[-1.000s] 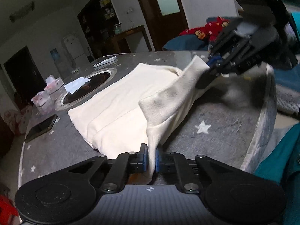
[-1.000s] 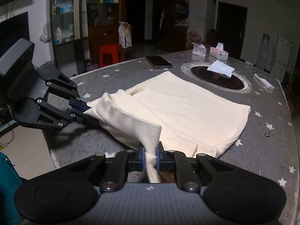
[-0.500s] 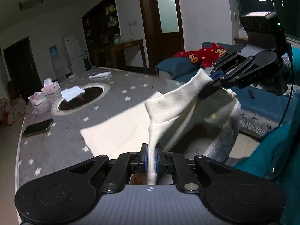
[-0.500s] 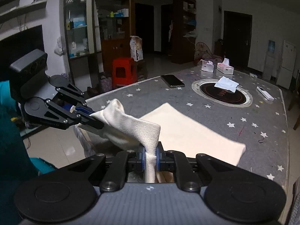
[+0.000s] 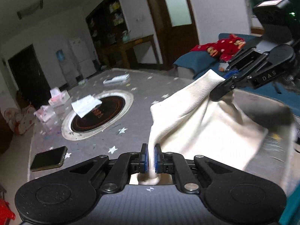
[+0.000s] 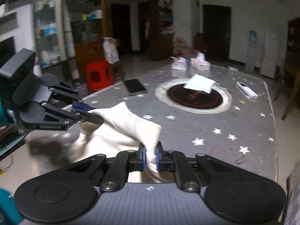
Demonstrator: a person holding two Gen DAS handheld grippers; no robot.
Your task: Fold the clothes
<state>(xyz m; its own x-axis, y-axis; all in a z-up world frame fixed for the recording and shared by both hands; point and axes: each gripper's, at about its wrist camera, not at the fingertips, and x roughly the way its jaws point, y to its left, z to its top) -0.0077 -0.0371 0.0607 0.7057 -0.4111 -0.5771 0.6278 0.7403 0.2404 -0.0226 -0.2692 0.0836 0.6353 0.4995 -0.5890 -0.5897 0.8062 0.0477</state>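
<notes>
A cream cloth (image 5: 187,121) hangs in the air between my two grippers, lifted off the grey star-patterned table (image 5: 90,146). My left gripper (image 5: 151,159) is shut on one corner of it. My right gripper (image 5: 223,86), seen at the upper right of the left wrist view, pinches the other corner. In the right wrist view the right gripper (image 6: 150,157) is shut on the cloth (image 6: 127,125), and the left gripper (image 6: 90,115) grips it at the left. The cloth's lower part sags below, over the table's (image 6: 206,131) near edge.
A round inset hob (image 5: 97,116) with a white tissue (image 5: 84,105) on it sits mid-table. A phone (image 5: 48,158), tissue boxes (image 5: 56,97) and a white remote (image 5: 116,78) lie around it. A red stool (image 6: 99,75) stands beyond the table.
The cloth lay spread on the table a second ago. Both grippers have since risen and drawn back toward the near edge, lifting it clear of the tabletop.
</notes>
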